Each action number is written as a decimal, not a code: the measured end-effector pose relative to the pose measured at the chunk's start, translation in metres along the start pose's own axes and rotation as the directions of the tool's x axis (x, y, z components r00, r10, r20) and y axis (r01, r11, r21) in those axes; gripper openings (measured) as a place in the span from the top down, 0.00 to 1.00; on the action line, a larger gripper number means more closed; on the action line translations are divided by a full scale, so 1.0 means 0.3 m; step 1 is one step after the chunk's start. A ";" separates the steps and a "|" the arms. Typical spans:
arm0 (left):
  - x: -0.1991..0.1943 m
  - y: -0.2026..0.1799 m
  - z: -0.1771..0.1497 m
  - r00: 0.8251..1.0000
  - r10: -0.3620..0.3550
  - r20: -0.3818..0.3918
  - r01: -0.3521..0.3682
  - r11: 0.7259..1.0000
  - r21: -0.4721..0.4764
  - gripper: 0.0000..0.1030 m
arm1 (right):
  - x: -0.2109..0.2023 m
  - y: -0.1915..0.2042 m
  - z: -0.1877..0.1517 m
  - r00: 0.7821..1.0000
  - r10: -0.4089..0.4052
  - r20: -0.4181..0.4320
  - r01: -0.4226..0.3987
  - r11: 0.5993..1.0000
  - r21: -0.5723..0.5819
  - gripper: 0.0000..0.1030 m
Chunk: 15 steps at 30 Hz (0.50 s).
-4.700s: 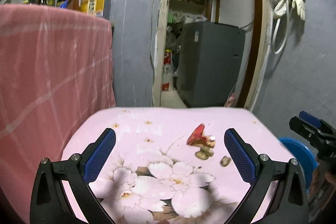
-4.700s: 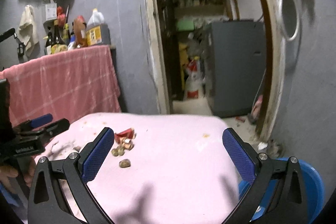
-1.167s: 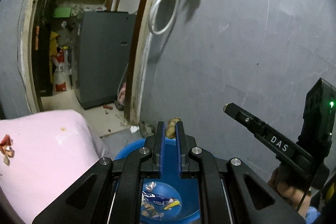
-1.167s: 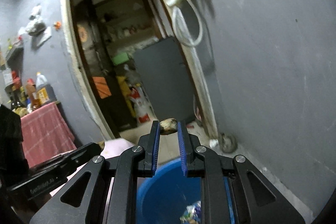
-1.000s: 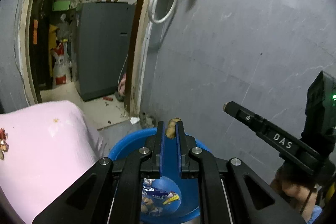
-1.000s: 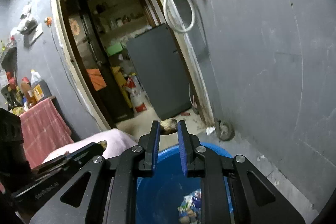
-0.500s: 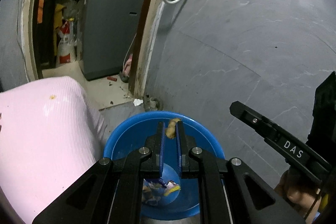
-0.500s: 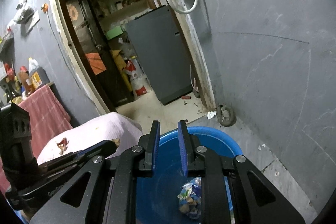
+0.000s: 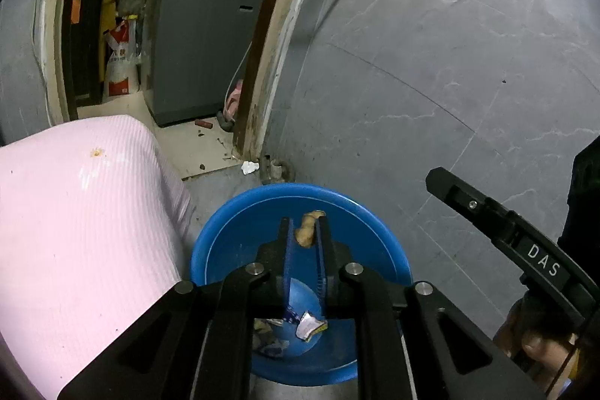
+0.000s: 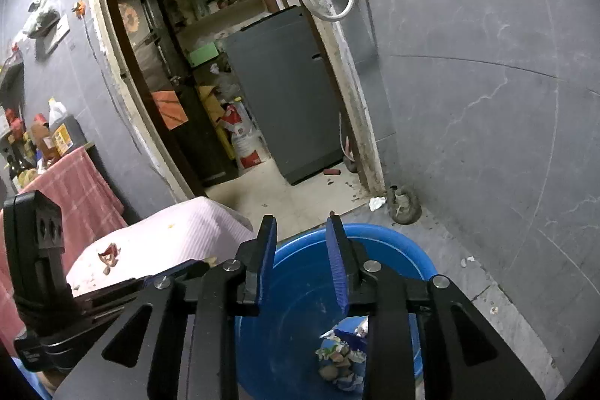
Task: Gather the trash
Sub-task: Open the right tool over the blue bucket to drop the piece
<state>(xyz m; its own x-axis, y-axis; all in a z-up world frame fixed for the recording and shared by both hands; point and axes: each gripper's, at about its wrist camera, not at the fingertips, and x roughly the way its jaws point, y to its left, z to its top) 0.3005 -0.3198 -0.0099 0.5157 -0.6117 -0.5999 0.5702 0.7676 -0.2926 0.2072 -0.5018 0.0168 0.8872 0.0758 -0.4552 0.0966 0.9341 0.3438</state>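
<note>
- The left tongs (image 9: 305, 231) pinch a tan scrap (image 9: 307, 229) above the blue basin (image 9: 240, 212); opened this near the far rim, it might bounce out.
- The right tongs (image 10: 300, 250) are parted and empty over the basin.
- More scraps (image 10: 108, 255) wait on the pink bench (image 10: 180, 231); swinging back could scatter them.

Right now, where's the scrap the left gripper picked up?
In the left wrist view, the tan scrap is pinched between the left gripper fingertips, held above the blue basin on the floor, right of the pink table.
</note>
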 end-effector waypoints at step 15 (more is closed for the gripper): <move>-0.088 0.059 0.043 0.996 0.049 0.080 -0.043 0.996 -0.074 0.51 | -0.029 0.008 0.009 0.997 -0.008 0.072 0.007 1.000 0.011 0.57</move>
<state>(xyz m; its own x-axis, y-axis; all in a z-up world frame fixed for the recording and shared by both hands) 0.3054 -0.2925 0.0103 0.5924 -0.5865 -0.5523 0.4987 0.8054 -0.3203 0.2010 -0.5013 0.0239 0.9166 0.0430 -0.3976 0.1078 0.9308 0.3492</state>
